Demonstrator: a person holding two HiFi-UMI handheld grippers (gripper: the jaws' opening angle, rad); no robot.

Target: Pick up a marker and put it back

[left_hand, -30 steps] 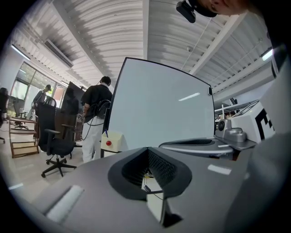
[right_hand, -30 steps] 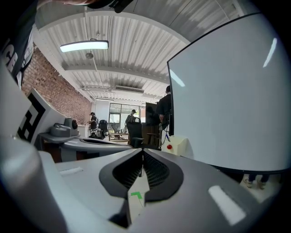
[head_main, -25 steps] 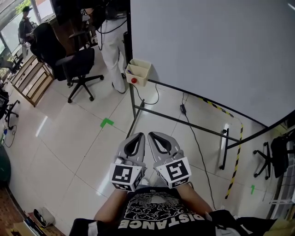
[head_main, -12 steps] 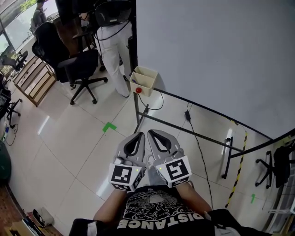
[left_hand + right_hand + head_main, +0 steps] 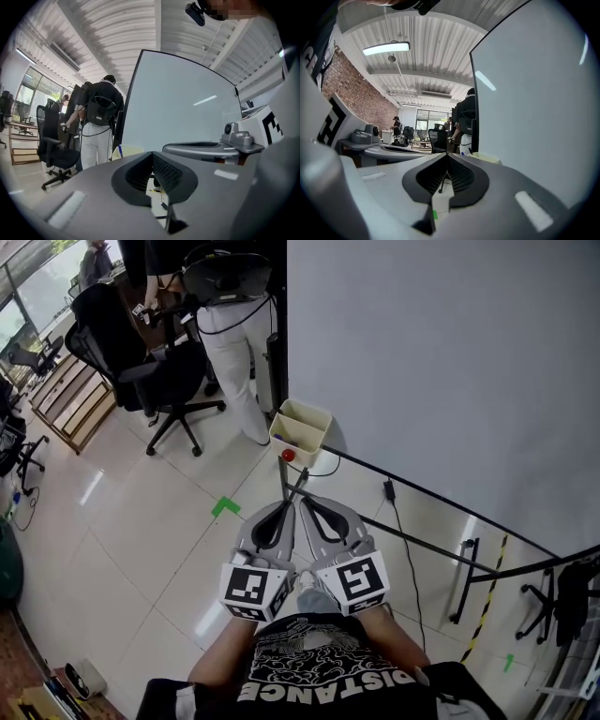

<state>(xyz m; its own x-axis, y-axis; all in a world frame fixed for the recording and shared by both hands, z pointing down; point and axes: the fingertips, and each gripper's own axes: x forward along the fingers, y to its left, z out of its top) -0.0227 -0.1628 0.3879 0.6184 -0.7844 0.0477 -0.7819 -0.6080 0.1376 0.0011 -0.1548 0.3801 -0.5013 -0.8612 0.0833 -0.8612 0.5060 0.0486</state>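
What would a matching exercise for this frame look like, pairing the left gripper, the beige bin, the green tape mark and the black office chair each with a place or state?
Things:
1. left gripper
2. beige bin
3. green tape mark
4. black office chair

Places or states:
A. stuck flat on the floor
B. jaws together, nothing between them
C. beside a person in white trousers
D. at the whiteboard's lower corner

Pairs: 1-B, 2-D, 3-A, 4-C.
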